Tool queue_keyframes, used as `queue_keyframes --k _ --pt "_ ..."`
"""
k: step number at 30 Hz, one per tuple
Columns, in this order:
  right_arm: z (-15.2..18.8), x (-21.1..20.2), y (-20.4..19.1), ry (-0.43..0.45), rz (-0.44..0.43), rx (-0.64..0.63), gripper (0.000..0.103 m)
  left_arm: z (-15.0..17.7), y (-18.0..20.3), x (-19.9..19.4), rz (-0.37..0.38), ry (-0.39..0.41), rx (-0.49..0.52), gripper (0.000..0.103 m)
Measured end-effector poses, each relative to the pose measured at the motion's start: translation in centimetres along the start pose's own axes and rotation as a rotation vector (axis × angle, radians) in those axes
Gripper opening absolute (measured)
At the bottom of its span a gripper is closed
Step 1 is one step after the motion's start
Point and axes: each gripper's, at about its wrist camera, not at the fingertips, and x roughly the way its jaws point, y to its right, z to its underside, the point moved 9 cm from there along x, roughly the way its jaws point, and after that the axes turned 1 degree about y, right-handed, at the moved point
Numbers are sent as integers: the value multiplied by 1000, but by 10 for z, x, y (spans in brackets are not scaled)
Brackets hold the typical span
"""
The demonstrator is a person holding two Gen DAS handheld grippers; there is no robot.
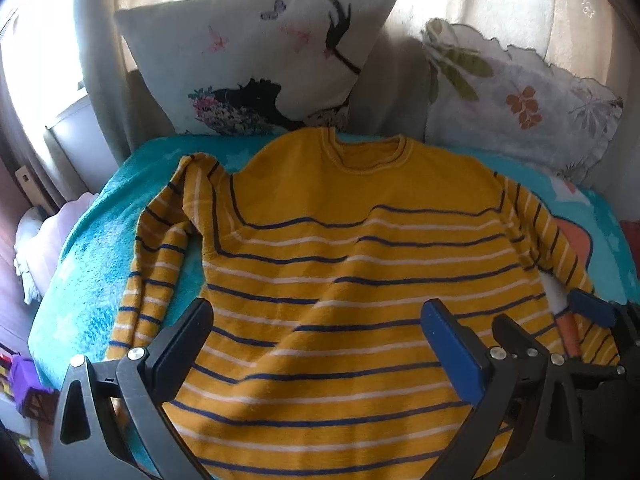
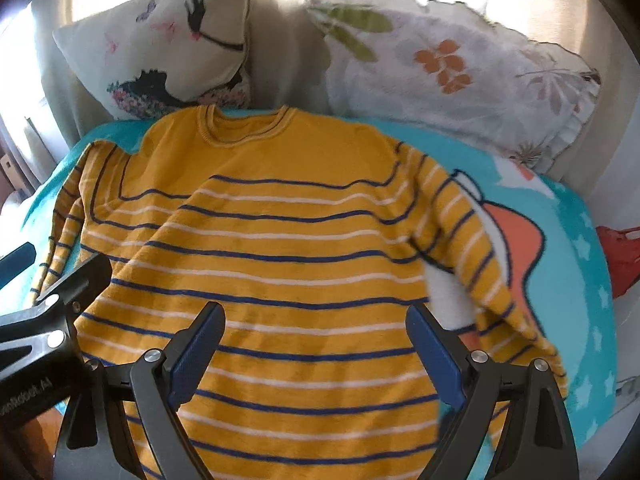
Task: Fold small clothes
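A yellow sweater (image 1: 344, 264) with navy and white stripes lies flat, face up, on a turquoise blanket (image 1: 96, 248), collar towards the pillows. It also shows in the right wrist view (image 2: 280, 248). Both sleeves lie alongside the body. My left gripper (image 1: 316, 332) is open and empty, hovering over the sweater's lower body. My right gripper (image 2: 316, 340) is open and empty, also over the lower body. The right gripper shows at the right edge of the left wrist view (image 1: 540, 316); the left gripper shows at the left edge of the right wrist view (image 2: 60, 264).
Two pillows lean at the far end: one with a bird print (image 1: 260, 60) and one with a leaf print (image 1: 512, 104). Curtains hang behind them. The blanket (image 2: 560, 264) has a cartoon print at the right. A red object (image 2: 620, 256) lies beyond the right edge.
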Motion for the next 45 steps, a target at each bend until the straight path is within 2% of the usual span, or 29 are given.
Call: queue_keyframes --k 4,9,19,34,45 --pt "-4 12 -23 -29 -11 -11 94 2 -21 10 29 -39 -26 103" --pt "-7 23 -43 -57 -20 -14 94 5 -45 22 28 -72 -36 103" --pt "-5 36 -50 -96 8 33 94 7 -73 36 15 -85 -33 103" --pt "2 34 -52 -108 49 63 94 6 -74 48 47 -102 -1 103" --pt "8 36 -63 -125 47 65 94 15 -81 53 51 -127 -4 103"
